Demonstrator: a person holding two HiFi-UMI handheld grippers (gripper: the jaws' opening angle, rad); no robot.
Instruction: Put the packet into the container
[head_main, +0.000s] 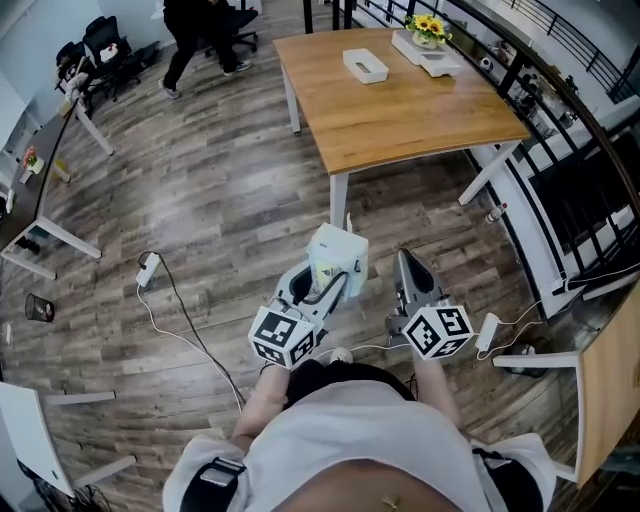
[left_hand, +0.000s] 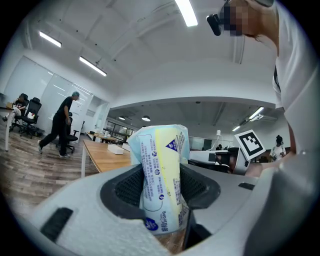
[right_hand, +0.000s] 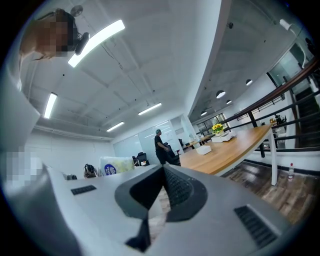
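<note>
My left claw (left_hand: 162, 185) is clamped on the packet (left_hand: 162, 150), both ribbed pads pressing its sides, and the pale blue and yellow packet stands upright between them with its top poking above the jaws. My right claw (right_hand: 163, 172) sits at three o'clock of the left one, its jaws brought together at the tips with nothing between them. Seen from my head, both claws point level toward twelve o'clock, each with its marker cube (head_main: 285, 338) close against my body. At twelve o'clock, just past the packet, stands a white table leg (head_main: 338, 205), the nearest thing in my way, and above it spreads the wooden table (head_main: 400, 110). On its far part lie a white box (head_main: 365, 65) and, further toward one o'clock, a white tray (head_main: 440, 62) with yellow flowers (head_main: 427, 28); both are well apart from the packet. A small bottle (head_main: 493, 212) stands on the floor by another table leg at two o'clock, and a dark railing (head_main: 560, 90) runs along the right side beyond it. At nine o'clock a power strip (head_main: 148, 268) lies on the wooden floor (head_main: 220, 190), its cable (head_main: 190, 335) trailing back toward me. At eleven o'clock, far off, a person (head_main: 195, 40) in dark clothes walks near some office chairs (head_main: 100, 45).
</note>
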